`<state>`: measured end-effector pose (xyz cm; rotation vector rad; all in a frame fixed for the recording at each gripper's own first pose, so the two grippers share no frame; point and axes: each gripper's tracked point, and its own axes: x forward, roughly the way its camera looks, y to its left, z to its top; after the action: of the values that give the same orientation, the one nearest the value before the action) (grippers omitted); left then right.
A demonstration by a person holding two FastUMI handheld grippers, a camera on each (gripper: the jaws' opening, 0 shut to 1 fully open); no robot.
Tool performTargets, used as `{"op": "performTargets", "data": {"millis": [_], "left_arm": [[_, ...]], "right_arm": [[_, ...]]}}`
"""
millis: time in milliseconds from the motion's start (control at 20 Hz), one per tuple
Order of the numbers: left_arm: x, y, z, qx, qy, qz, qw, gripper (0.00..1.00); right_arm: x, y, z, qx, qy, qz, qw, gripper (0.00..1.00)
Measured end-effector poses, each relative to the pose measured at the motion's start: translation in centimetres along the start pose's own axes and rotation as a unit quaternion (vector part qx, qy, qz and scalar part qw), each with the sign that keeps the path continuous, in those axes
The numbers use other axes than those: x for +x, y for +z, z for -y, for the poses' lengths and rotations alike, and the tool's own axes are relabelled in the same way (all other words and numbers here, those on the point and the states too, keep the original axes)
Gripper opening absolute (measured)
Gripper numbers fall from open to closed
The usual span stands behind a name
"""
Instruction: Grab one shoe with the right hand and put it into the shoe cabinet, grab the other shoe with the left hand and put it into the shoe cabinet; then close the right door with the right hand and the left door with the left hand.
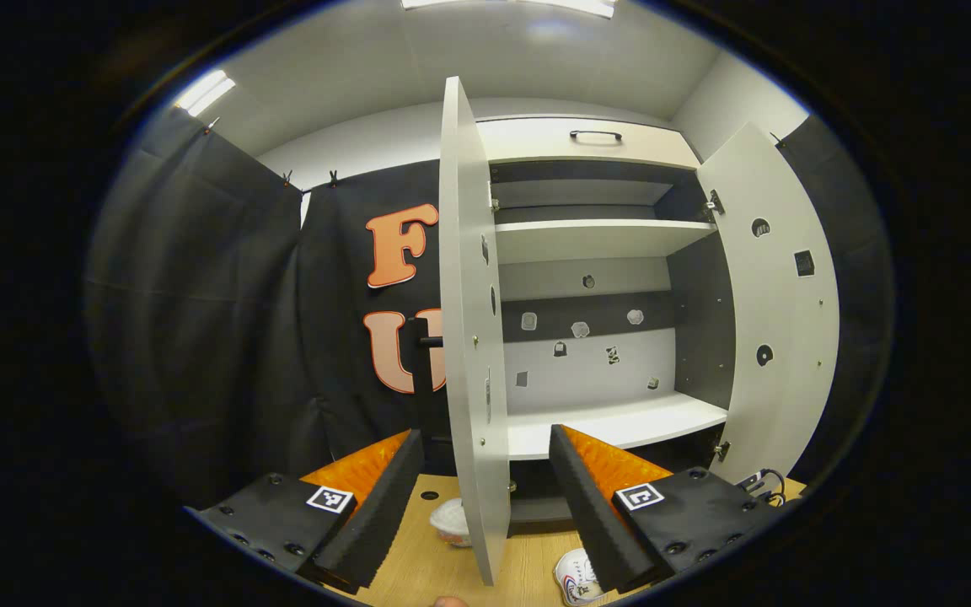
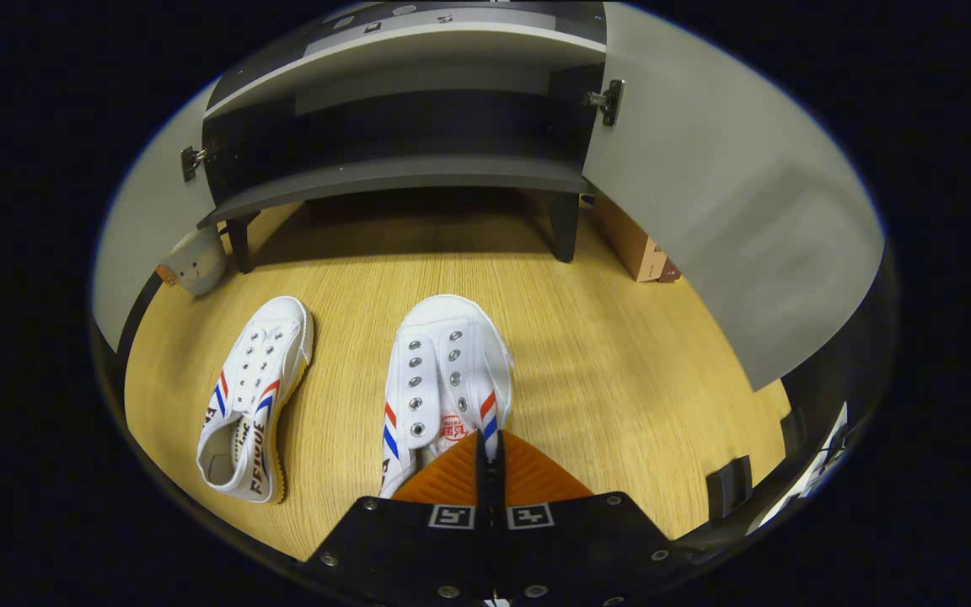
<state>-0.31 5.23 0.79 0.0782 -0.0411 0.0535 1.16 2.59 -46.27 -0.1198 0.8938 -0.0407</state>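
Observation:
Two white canvas shoes with red and blue stripes lie on the wooden floor in front of the shoe cabinet (image 2: 401, 173). In the right gripper view my right gripper (image 2: 488, 451) is shut on the rim of the nearer shoe (image 2: 452, 362), which rests on the floor. The other shoe (image 2: 254, 388) lies to its left, untouched. Both cabinet doors stand open: the left door (image 1: 473, 337) edge-on, the right door (image 1: 776, 295) swung wide. My left gripper (image 1: 485, 497) hangs open in front of the cabinet (image 1: 612, 421), holding nothing. One shoe (image 1: 576, 577) peeks out below it.
A small pale plush toy (image 2: 195, 261) sits by the cabinet's left leg, under the left door (image 2: 140, 244). A cardboard box (image 2: 633, 240) stands on the floor behind the right door (image 2: 730, 211). The cabinet's white shelves (image 1: 595, 236) hold nothing.

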Motion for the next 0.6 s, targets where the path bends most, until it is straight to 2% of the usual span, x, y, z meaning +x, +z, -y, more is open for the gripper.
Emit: {"op": "performTargets", "data": {"millis": [250, 600], "left_arm": [[0.2, -0.1, -0.2, -0.026, -0.002, -0.002, 1.000, 0.98], [0.5, 0.2, 0.2, -0.012, -0.005, 0.010, 1.000, 0.94]], "right_arm": [[-5.0, 5.1, -0.3, 0.017, 0.005, 0.051, 0.999, 0.00], [-13.7, 14.1, -1.3, 0.030, 0.030, 0.113, 0.993, 0.00]]}}
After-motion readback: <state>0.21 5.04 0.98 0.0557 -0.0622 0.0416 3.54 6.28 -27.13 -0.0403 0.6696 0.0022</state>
